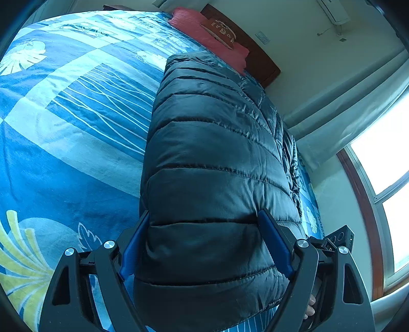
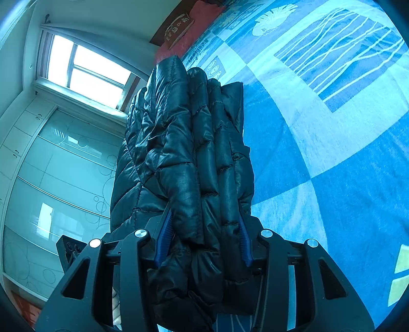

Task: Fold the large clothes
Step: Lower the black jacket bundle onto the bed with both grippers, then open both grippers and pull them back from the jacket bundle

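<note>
Left claw (image 1: 204, 242) spread wide around the near end of one black puffer jacket (image 1: 214, 158), blue pads (image 1: 274, 242) pressing into the padding on both sides, so gripping it. Right claw (image 2: 203, 237) narrower, clamped on the bunched layers of the same jacket (image 2: 184, 158), pads (image 2: 163, 237) sunk into the folds. Folded into a long bundle, lying along the right edge of the bed in the left view and stretching away toward the far end.

Underneath, one bedspread (image 1: 71, 122) in blue and pale checks with white leaf prints and wavy lines, yellow fronds at the near left corner. At the far end, one red pillow (image 1: 204, 30) with a smaller brown cushion (image 1: 221, 30) on top, against a dark wooden headboard (image 1: 263, 63).

Around the bed: pale walls, one air conditioner (image 1: 332, 11) high up, one bright window (image 2: 87, 71) with a pale curtain (image 1: 345, 107) beside it, and one wardrobe with frosted sliding doors (image 2: 58, 184) marked with circles.
</note>
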`<state>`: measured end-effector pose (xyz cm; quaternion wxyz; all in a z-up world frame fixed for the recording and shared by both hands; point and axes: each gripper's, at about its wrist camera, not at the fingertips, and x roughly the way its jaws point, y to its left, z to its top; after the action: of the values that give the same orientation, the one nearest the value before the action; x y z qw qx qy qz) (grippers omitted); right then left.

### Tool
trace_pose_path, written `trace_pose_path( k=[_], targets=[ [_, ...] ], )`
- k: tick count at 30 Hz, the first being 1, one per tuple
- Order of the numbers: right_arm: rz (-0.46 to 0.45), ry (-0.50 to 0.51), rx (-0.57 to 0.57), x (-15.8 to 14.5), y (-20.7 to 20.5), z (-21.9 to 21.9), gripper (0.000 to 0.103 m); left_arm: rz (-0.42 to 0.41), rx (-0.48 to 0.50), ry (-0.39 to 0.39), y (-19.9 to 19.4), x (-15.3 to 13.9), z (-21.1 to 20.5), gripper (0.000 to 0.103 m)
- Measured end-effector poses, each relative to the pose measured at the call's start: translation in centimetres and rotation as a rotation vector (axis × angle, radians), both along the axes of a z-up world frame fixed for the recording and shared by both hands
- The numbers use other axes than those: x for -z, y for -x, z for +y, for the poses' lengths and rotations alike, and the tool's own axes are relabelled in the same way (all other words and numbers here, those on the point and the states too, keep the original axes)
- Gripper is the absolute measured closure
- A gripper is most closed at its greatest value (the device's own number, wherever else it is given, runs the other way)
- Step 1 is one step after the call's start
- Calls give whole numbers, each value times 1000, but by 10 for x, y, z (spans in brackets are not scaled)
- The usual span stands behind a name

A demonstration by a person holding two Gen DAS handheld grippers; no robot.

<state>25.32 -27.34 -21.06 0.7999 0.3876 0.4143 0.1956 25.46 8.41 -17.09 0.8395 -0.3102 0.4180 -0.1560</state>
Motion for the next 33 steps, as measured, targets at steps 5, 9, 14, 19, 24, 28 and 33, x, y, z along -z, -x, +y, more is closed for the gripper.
trace_pose_path(
  k=[5, 9, 14, 19, 24, 28, 33],
  targets=[
    [5, -21, -10, 4, 0, -2, 60, -8, 2, -20, 1, 1, -3, 22],
    [6, -27, -6, 7, -1, -2, 60, -10, 11, -29, 0, 3, -1, 22],
    [8, -34, -2, 10, -1, -3, 60, -13, 14, -41, -1, 3, -1, 22],
    [8, -27, -2, 10, -1, -4, 60, -14, 17, -30, 0, 3, 1, 22],
    [12, -21, 5, 9, -1, -5, 47, -6, 20, 13, 2, 3, 16, 22],
    [2, -2, 4, 0, 1, -9, 42, -19, 0, 40, 7, -2, 31, 22],
    [-34, 4, 27, -15, -3, -20, 36, -36, -35, 31, -4, -10, 48, 22]
  ],
)
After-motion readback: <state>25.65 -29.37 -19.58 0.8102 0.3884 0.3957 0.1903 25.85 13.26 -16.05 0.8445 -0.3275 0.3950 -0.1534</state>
